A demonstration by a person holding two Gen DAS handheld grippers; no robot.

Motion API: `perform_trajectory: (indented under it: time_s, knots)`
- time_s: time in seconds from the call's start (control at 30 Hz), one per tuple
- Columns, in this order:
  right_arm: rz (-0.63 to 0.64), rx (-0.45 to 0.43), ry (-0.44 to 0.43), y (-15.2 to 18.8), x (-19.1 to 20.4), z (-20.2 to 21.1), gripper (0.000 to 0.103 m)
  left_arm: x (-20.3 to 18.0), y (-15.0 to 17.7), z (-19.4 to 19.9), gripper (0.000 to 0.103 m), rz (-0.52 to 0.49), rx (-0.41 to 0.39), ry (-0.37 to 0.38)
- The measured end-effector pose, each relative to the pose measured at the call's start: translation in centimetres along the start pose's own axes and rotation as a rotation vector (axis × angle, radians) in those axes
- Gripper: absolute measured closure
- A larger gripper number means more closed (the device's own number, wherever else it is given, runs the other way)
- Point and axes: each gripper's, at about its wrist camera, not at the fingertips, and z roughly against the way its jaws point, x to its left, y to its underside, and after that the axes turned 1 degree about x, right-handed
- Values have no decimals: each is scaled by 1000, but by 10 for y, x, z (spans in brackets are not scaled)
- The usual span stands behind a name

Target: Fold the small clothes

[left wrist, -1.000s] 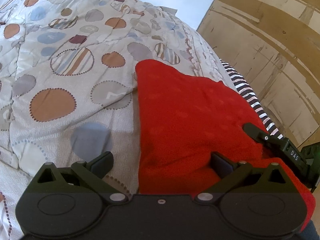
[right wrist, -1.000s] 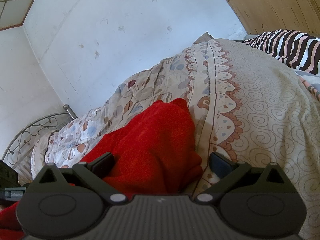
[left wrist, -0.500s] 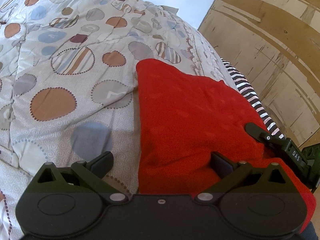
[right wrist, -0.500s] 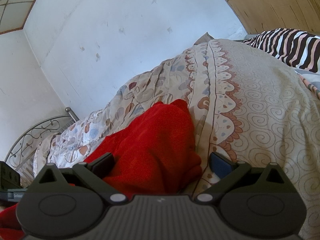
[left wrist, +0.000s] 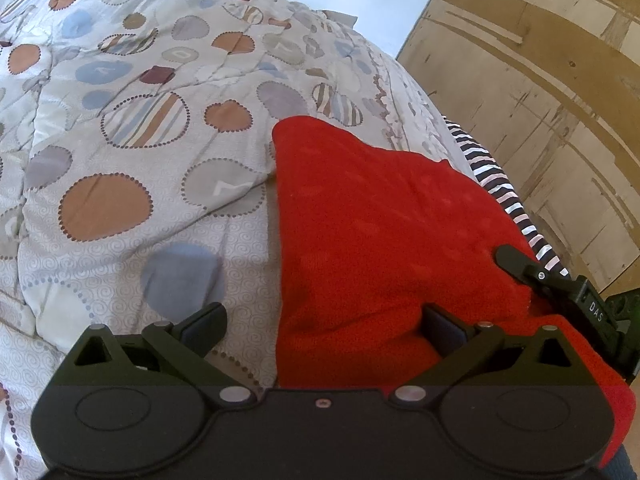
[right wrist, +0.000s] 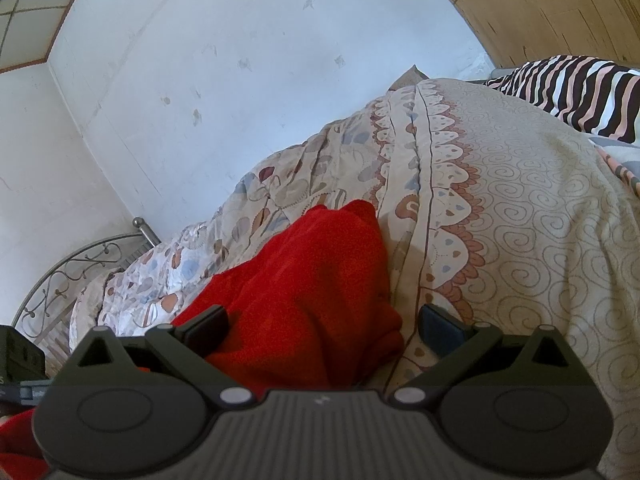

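- Red fleece garment [left wrist: 380, 248] lies on the patterned quilt [left wrist: 132, 152], filling centre-right of the left wrist view; in the right wrist view the same red cloth [right wrist: 312, 292] sits lower centre, running off lower left.
- Change over the last second: almost nothing. The garment's outline, top corner and right edge match in all three left wrist frames. Slight camera drift only; in the right wrist view the metal bedframe [right wrist: 80, 264] at left edge slides down a touch.
- Left gripper [left wrist: 324, 326]: jaws wide apart, nothing between them. Its right finger [left wrist: 442, 328] rests on the red fabric; its left finger is over bare quilt. So it straddles the garment's left edge without pinching it.
- Right gripper [right wrist: 324, 326]: also spread, not clamped. Red cloth bulges up between the fingers, left finger [right wrist: 208, 328] against it, right finger over the quilt border. Released, as far as I can see.
- Right gripper's finger also pokes into the left wrist view at right edge, lying on the garment's right side.
- Striped fabric [right wrist: 576, 92] sits at upper right, well apart from the red piece.
- My read: a pause, both tools lined up at the near edge. No fold started this second; next step is probably to close on the near edge or corners and carry them over.
- Risk: thick fleece, a pinch may catch the quilt underneath too.
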Motion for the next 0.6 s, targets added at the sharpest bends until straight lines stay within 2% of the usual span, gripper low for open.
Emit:
perform_trajectory:
  time_s: [0.53,0.6]
  knots:
    - [14,-8,-4,-1,4,4,1,-2,-5,-1,1,-48,20,-6]
    - [20,14,-8,-4,8,5,7,-2,-7,-2,1,-57,31,-3]
